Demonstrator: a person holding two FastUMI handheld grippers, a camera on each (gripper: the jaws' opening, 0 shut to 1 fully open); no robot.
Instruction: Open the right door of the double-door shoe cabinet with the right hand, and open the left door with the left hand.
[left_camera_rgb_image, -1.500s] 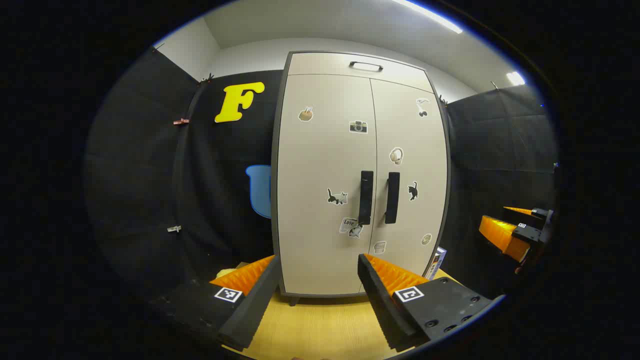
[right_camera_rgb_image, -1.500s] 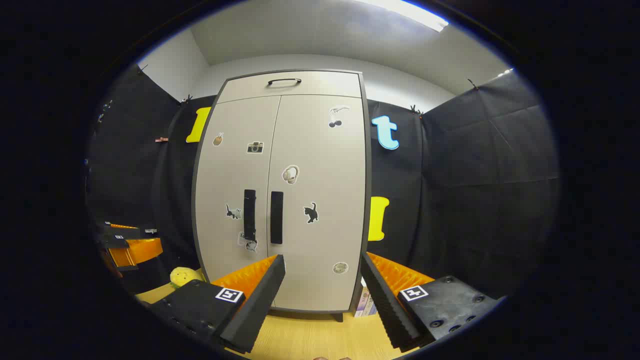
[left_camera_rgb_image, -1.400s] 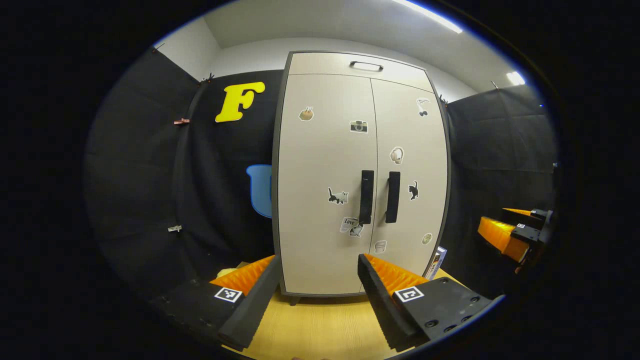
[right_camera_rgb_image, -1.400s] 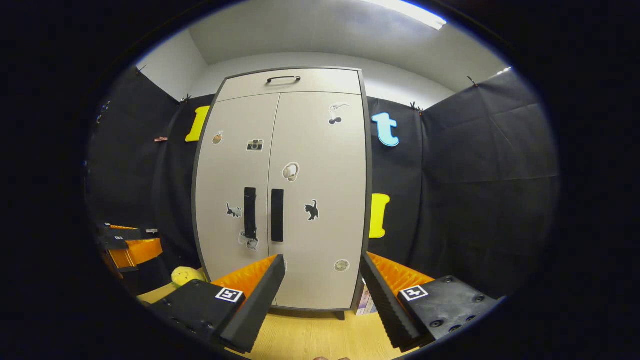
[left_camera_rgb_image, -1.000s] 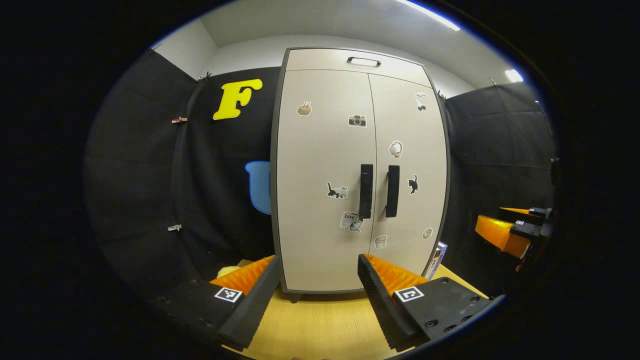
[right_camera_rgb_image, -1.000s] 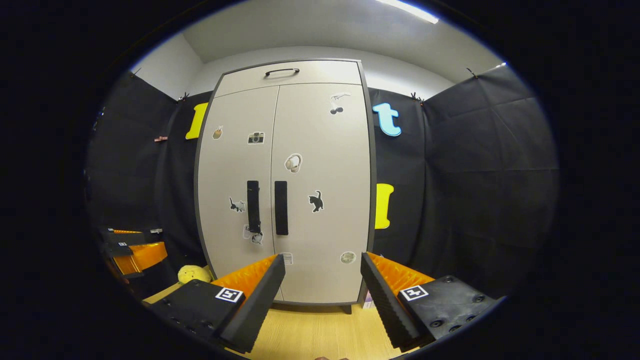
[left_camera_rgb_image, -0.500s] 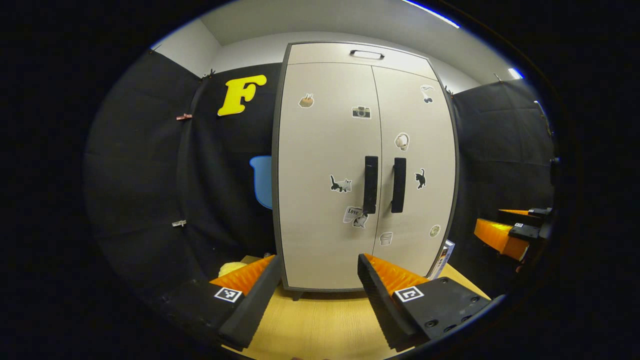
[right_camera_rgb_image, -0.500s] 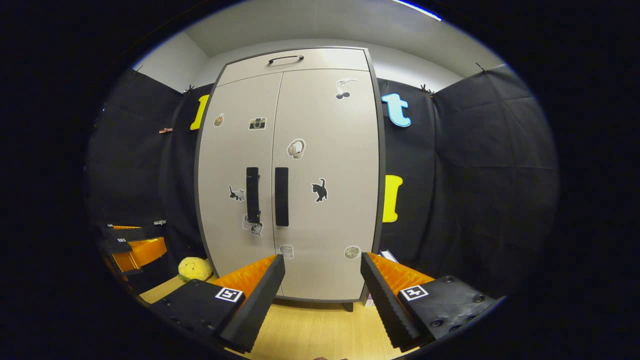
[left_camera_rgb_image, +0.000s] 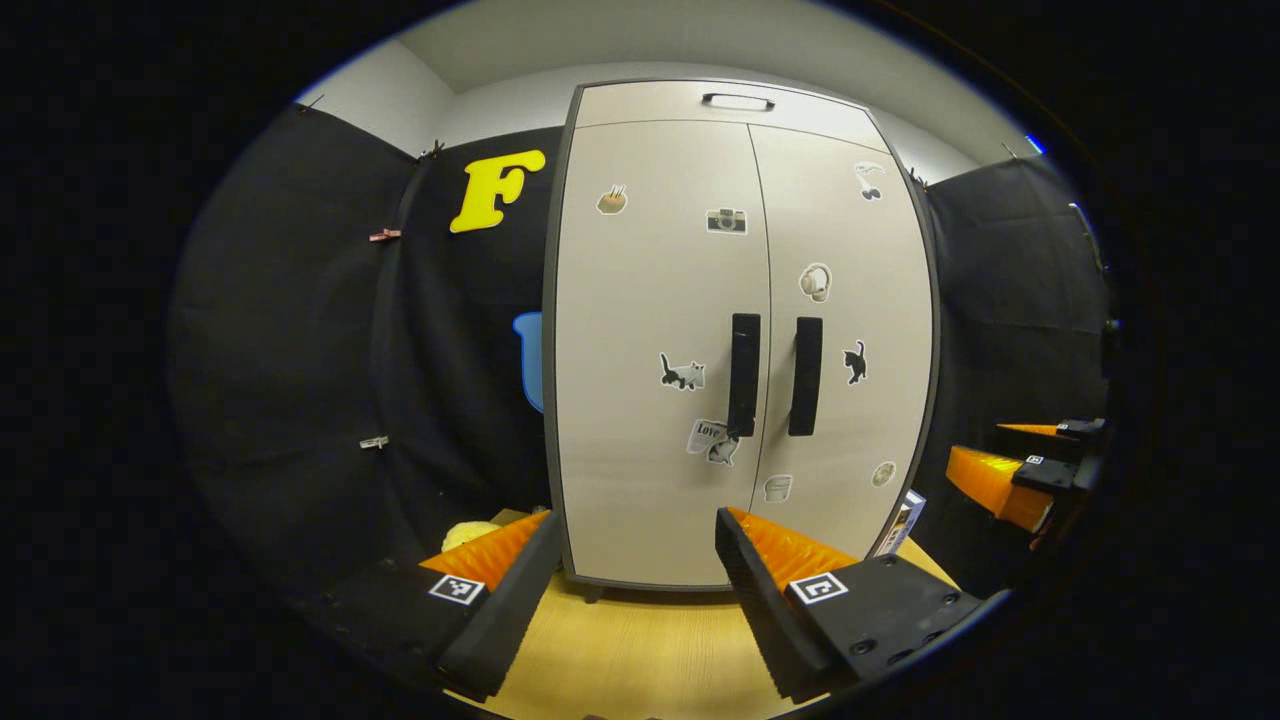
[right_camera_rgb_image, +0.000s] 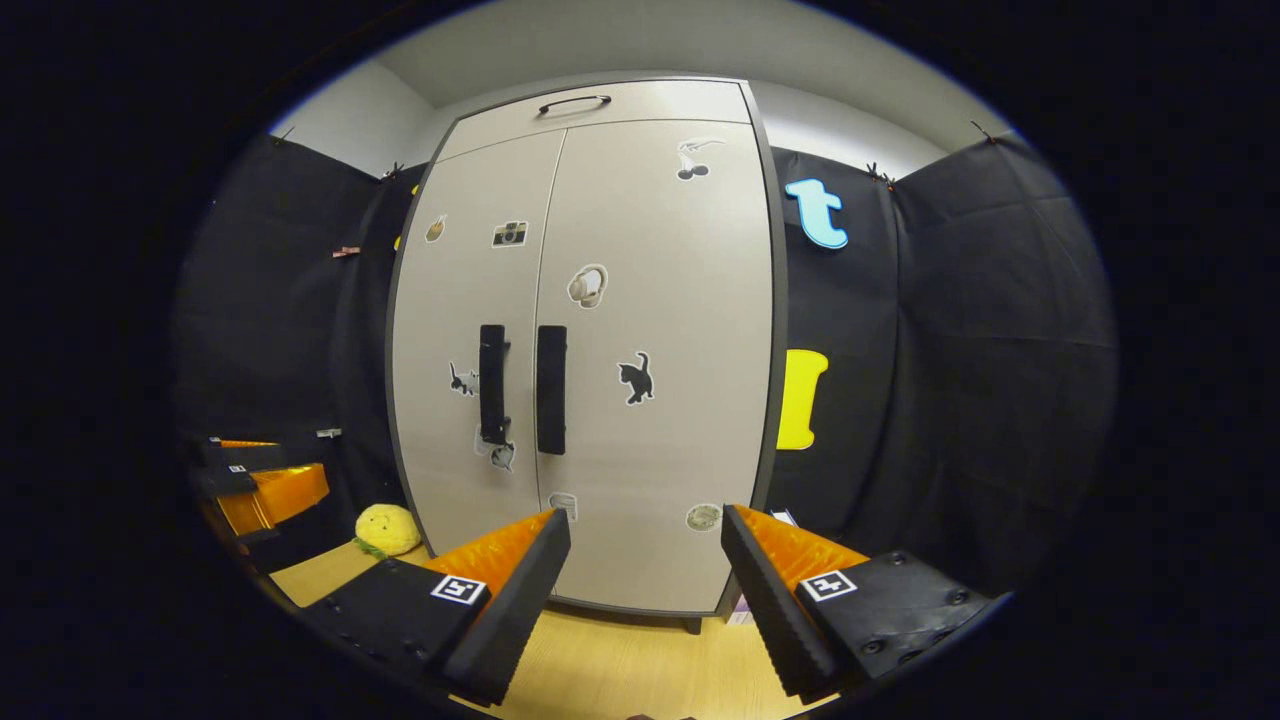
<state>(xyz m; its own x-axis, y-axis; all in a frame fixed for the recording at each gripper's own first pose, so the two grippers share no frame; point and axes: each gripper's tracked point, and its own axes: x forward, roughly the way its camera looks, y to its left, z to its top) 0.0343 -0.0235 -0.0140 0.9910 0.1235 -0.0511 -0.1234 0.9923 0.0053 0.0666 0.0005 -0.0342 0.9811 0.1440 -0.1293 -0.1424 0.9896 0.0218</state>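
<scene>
So the shoe cabinet (left_camera_rgb_image: 660, 400) stands upright on a light wooden table (left_camera_rgb_image: 640, 650), dead ahead of both grippers, with the booth's black cloth wall behind it. Both doors are fully shut, so there's no telling what's inside. The left door (left_camera_rgb_image: 650, 300) and right door (left_camera_rgb_image: 850, 420) meet down the middle, and each has a tall black handle right next to the seam: the left handle (left_camera_rgb_image: 744, 375) and the right handle (left_camera_rgb_image: 805, 376), just beside each other but not touching. A bunch of little stickers are scattered over both doors (cats, a camera, headphones). Above the doors there's a shallow top panel with its own small handle (left_camera_rgb_image: 738, 101), also closed.

In the left gripper view the left gripper (left_camera_rgb_image: 632, 580) hangs low in front of the cabinet's base, jaws spread wide with nothing between them. Same story in the right gripper view: the right gripper (right_camera_rgb_image: 645, 580) sits wide open and holds nothing, well short of the handles.

Off to the side, a yellow plush toy (right_camera_rgb_image: 388, 528) lies on the table near the cabinet's left bottom corner, and a small box (left_camera_rgb_image: 902, 520) leans by the right bottom corner.
</scene>
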